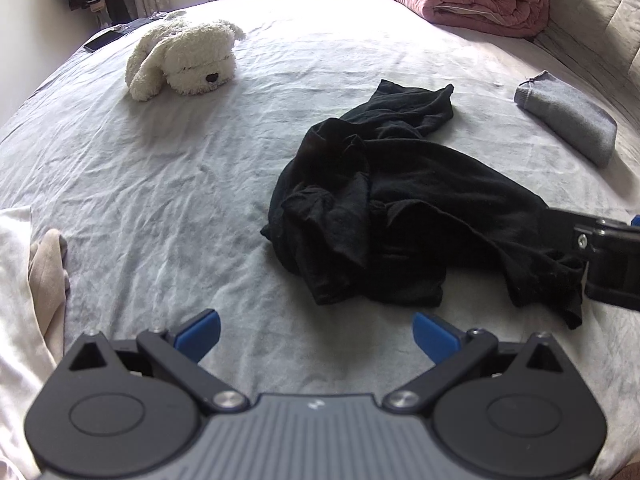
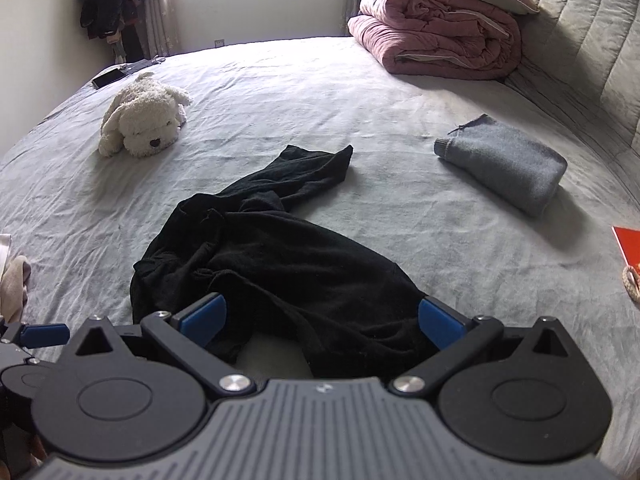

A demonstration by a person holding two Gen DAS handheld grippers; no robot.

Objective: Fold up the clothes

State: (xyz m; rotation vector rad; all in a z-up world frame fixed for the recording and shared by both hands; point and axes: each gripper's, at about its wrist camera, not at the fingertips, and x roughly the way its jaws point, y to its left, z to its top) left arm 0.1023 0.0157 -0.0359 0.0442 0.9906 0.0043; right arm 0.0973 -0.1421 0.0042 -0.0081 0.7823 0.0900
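Observation:
A crumpled black garment (image 1: pixel 380 208) lies in a heap on the grey bed sheet (image 1: pixel 180 200), one sleeve or leg trailing toward the far side. My left gripper (image 1: pixel 316 336) is open over bare sheet just short of the garment's near left edge, holding nothing. My right gripper (image 2: pixel 322 318) is open too, its blue pads (image 2: pixel 204 316) straddling the near end of the black garment (image 2: pixel 280 264), with cloth lying between the jaws. In the left wrist view the right gripper (image 1: pixel 600 248) shows at the garment's right end.
A folded grey cloth (image 2: pixel 508 168) lies to the right, a white plush dog (image 2: pixel 144 120) to the far left. A folded pink quilt (image 2: pixel 436 28) sits by the headboard. Pale clothing (image 1: pixel 28 280) lies at the left edge, a phone (image 2: pixel 108 77) far left, a red item (image 2: pixel 628 252) at right.

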